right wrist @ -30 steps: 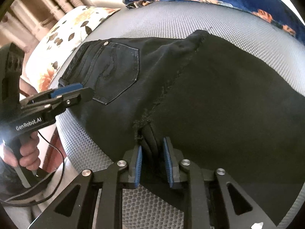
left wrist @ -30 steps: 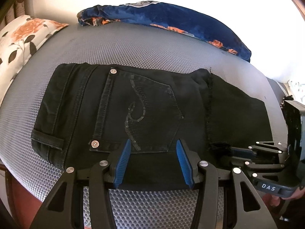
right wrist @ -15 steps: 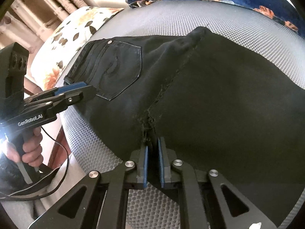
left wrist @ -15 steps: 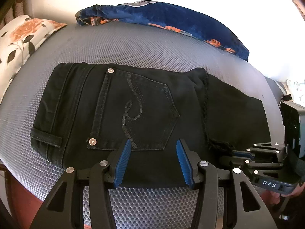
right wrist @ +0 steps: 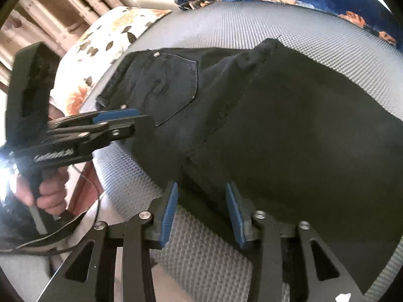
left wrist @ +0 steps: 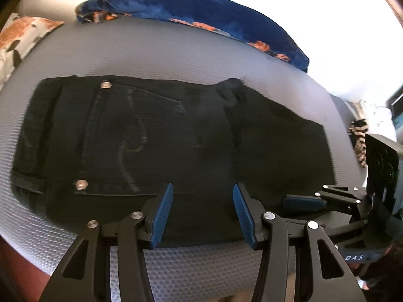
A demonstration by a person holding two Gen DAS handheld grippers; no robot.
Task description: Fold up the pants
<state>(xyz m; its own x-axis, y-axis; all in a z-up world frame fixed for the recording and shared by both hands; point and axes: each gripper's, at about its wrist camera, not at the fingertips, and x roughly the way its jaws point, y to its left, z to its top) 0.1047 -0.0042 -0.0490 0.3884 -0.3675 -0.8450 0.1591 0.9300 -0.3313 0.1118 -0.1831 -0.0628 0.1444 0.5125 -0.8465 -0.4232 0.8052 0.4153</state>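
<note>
Black pants point(left wrist: 176, 136) lie folded flat across a grey textured mattress point(left wrist: 156, 50), the waistband end to the left and the folded legs stacked to the right. A back pocket point(left wrist: 131, 141) with faint curly stitching faces up, with a metal rivet point(left wrist: 81, 184) at its near corner. The near edge of the pants runs close to the front edge of the mattress.

The left gripper point(left wrist: 202, 211) hovers over that near edge, its blue-padded jaws spread wide with nothing between them but the dark cloth lying below. I cannot tell whether the tips touch the fabric. The right gripper point(right wrist: 201, 211) sits further along the same edge, near the frayed seam point(right wrist: 221, 115) where the layers overlap; its jaws are also spread apart, and the cloth lies loose between and beneath them, not pinched. From the left camera the right gripper shows side-on at the right, low over the corner of the pants.

From the right camera, the person's hand point(right wrist: 47, 191) wraps the handle of the left gripper, and a dark cable point(right wrist: 75, 216) hangs below it.

A blue blanket with orange flowers point(left wrist: 201, 17) is bunched along the far edge of the mattress, and a white pillow with an orange floral print point(right wrist: 108, 47) lies at the left end, well apart from the pants.
</note>
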